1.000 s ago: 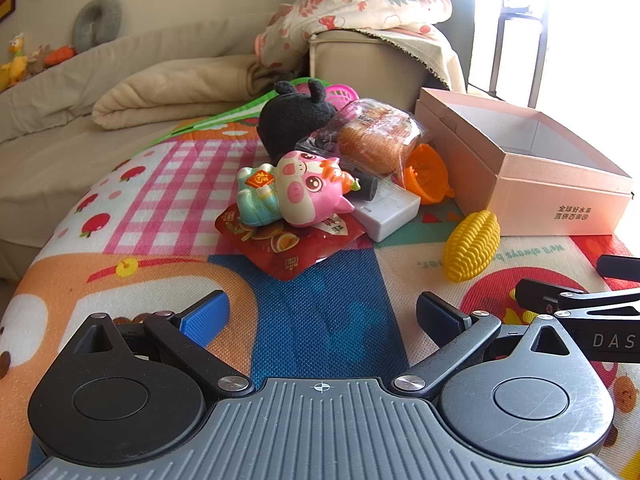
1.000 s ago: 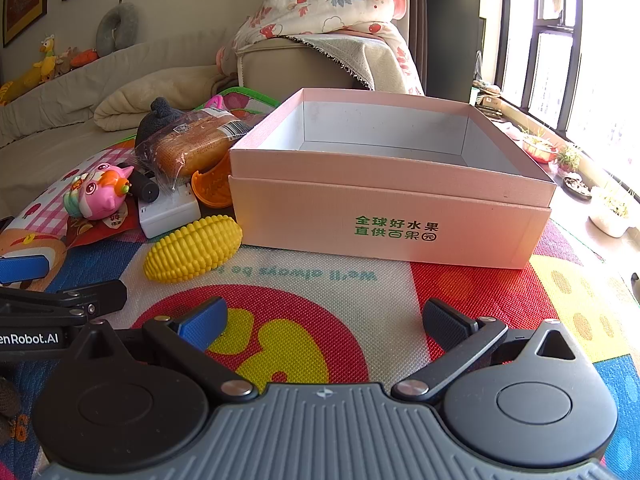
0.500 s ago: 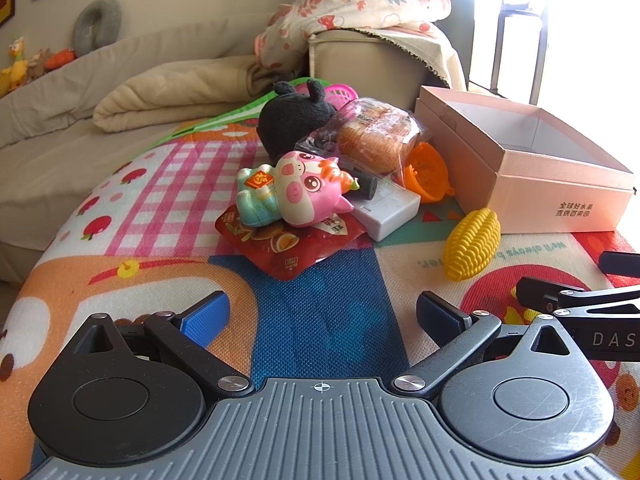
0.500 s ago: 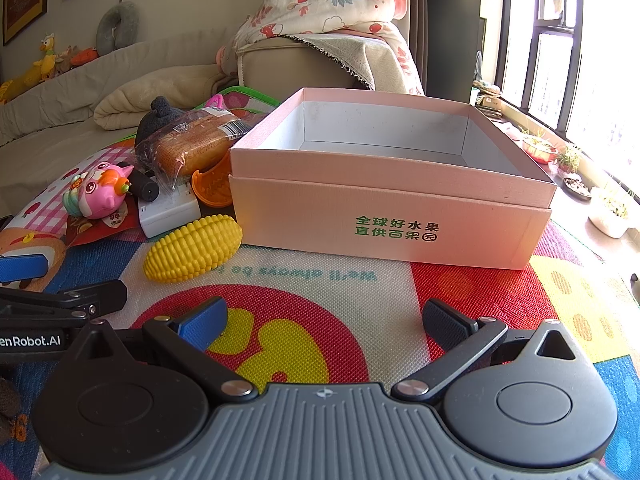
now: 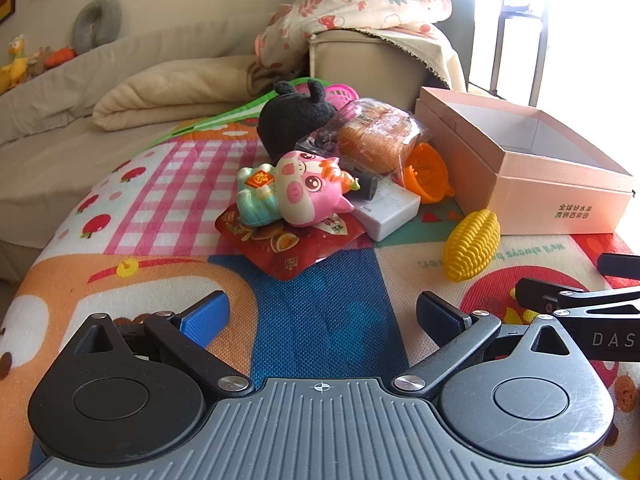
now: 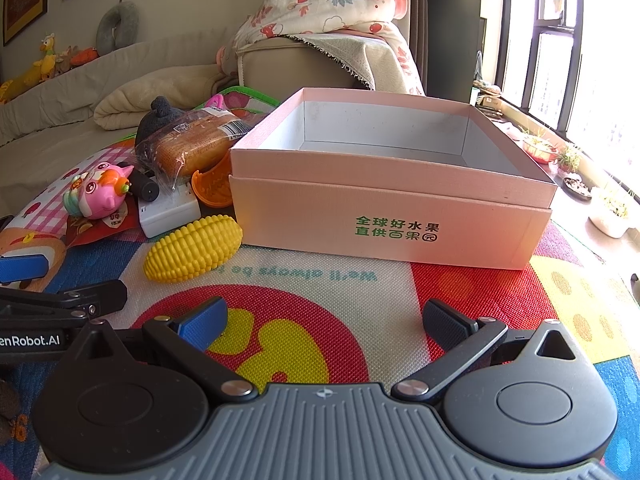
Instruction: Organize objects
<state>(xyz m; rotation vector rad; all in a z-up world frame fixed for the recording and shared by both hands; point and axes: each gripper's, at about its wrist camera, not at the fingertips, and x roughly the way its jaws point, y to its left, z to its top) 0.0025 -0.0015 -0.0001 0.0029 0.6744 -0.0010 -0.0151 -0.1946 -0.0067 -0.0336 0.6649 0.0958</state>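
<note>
An open pink box (image 6: 384, 200) stands on the colourful play mat, also in the left wrist view (image 5: 560, 184). Left of it lies a pile: a yellow toy corn (image 6: 194, 249) (image 5: 473, 245), a pink pig toy (image 5: 298, 192) (image 6: 98, 196) on a red snack packet (image 5: 288, 246), a white adapter (image 5: 386, 210), an orange cup (image 5: 426, 178), wrapped bread (image 5: 376, 140) (image 6: 192, 148) and a black plush (image 5: 292, 116). My left gripper (image 5: 322, 314) is open and empty, short of the pile. My right gripper (image 6: 324, 320) is open and empty, in front of the box.
The play mat (image 5: 332, 308) covers a low surface whose left edge curves down. A beige sofa (image 5: 100, 92) with a folded blanket and a floral quilt (image 6: 320, 8) lies behind. Windows and small plant pots (image 6: 572, 160) are at the right.
The left wrist view has shifted very slightly. The right gripper and the objects have not moved.
</note>
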